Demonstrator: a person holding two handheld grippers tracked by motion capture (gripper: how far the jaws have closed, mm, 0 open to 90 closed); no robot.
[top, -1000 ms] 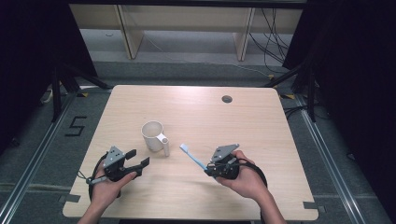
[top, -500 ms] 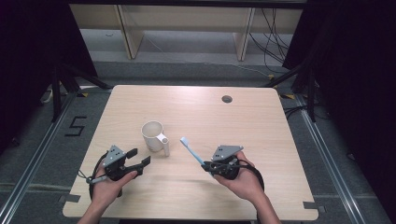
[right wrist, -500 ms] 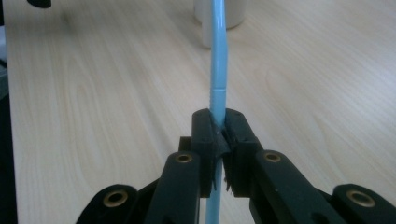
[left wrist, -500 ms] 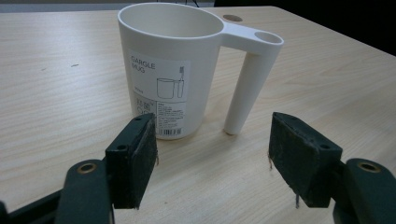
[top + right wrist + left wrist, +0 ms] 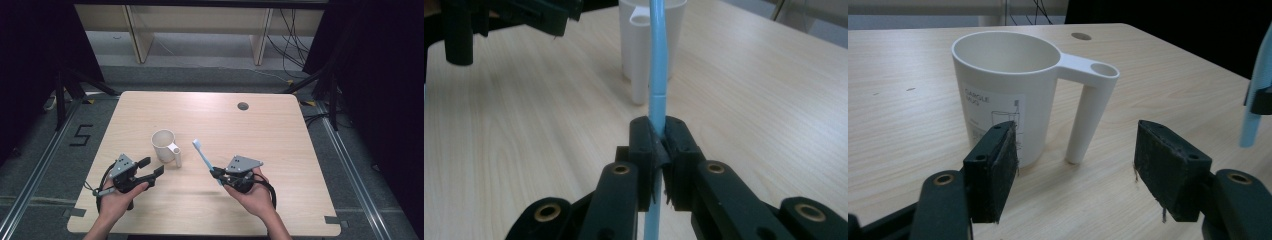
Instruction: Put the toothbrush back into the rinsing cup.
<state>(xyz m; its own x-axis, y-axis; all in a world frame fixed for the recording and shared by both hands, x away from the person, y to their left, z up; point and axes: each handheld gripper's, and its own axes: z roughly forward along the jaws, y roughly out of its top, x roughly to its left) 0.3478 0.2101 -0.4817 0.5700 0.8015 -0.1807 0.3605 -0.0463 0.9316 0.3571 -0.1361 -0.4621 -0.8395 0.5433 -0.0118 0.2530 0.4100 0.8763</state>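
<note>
One mug (image 5: 165, 145) stands mid-table (image 5: 280, 135), far from every edge; one blue toothbrush (image 5: 202, 153) is pinched in your right gripper (image 5: 218, 175). Your left gripper (image 5: 152, 167) gapes beside it.

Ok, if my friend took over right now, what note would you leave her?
Right gripper: shut on the blue toothbrush, head raised and pointing toward the mug.
Left gripper: open, holding nothing, aimed at the mug.
White mug: upright on the table, nothing inside it.
Done: toothbrush picked up.
Left: probably put the toothbrush in the mug, then let go.
</note>
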